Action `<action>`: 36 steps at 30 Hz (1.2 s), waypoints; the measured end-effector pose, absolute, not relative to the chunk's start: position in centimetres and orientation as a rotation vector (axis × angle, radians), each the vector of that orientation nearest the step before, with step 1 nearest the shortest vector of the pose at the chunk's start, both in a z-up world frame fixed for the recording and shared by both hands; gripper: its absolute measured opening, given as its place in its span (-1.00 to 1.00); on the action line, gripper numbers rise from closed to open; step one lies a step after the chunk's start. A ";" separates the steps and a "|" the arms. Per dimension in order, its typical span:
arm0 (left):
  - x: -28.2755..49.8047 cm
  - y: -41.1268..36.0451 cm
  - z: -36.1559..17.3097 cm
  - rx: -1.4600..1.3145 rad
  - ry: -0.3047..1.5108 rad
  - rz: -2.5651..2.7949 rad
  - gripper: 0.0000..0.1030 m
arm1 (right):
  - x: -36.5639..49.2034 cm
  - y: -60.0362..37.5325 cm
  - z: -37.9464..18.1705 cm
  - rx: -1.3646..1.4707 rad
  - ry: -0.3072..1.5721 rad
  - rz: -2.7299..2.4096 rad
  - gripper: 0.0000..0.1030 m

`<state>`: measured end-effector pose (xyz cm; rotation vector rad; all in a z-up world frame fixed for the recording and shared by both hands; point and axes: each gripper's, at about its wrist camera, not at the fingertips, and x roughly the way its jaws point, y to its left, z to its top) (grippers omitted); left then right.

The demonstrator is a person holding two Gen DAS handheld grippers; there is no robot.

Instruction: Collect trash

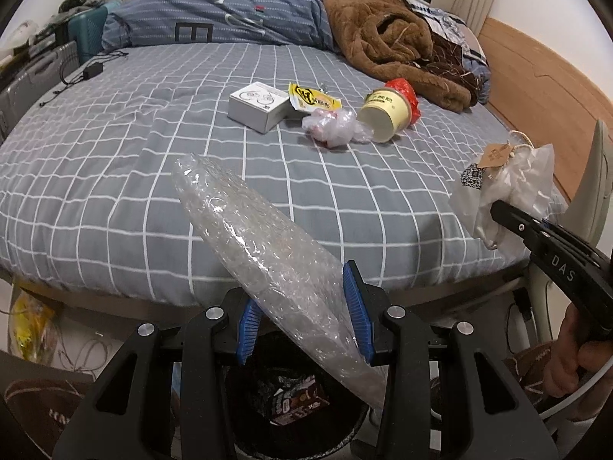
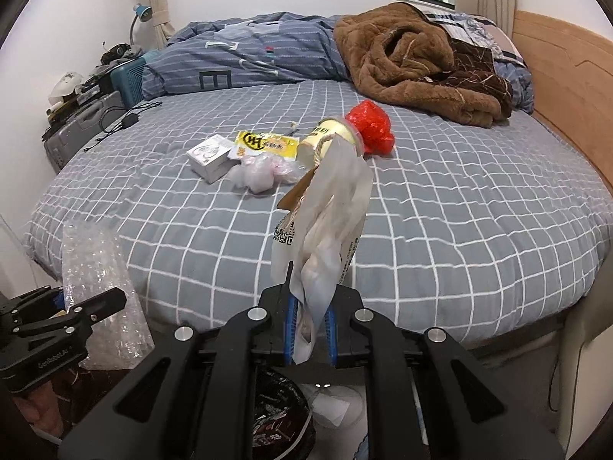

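Note:
My left gripper (image 1: 306, 318) is shut on a long bubble-wrap pouch (image 1: 249, 226) that sticks up at a slant over the bed's near edge. My right gripper (image 2: 310, 329) is shut on a white plastic bag (image 2: 329, 230) with a brown tag and a QR label. Each sees the other: the right gripper (image 1: 498, 207) with its white bag (image 1: 513, 184) at the right, the left gripper (image 2: 111, 301) with the bubble wrap (image 2: 95, 268) at the lower left. A black-lined trash bin (image 1: 291, 398) (image 2: 279, 414) stands below both. On the bed lie a white box (image 1: 258, 105), a yellow wrapper (image 1: 312, 100), a crumpled clear bag (image 1: 333, 126), a yellow paper cup (image 1: 385, 113) and a red wrapper (image 1: 404, 92).
The bed with a grey checked sheet (image 1: 115, 176) fills the view. A blue duvet (image 1: 230, 11) and a brown blanket (image 1: 390, 42) lie at its far side. A wooden headboard (image 1: 536, 88) is at the right, a suitcase (image 2: 84, 122) and a charger cable (image 1: 92, 71) at the left.

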<state>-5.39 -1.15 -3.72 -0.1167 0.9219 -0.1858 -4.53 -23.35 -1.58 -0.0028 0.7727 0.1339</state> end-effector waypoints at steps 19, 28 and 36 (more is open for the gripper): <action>-10.9 -0.5 -5.8 -0.102 0.986 -0.187 -0.23 | -9.7 -21.9 -3.9 -0.024 0.850 0.206 -0.77; -13.2 -0.6 -7.0 -0.096 1.042 -0.179 -0.23 | -12.2 -21.3 -6.1 -0.021 0.922 0.223 -0.77; -13.5 -0.7 -9.1 -0.099 1.071 -0.203 -0.23 | -13.6 -19.9 -8.5 -0.013 1.011 0.258 -0.77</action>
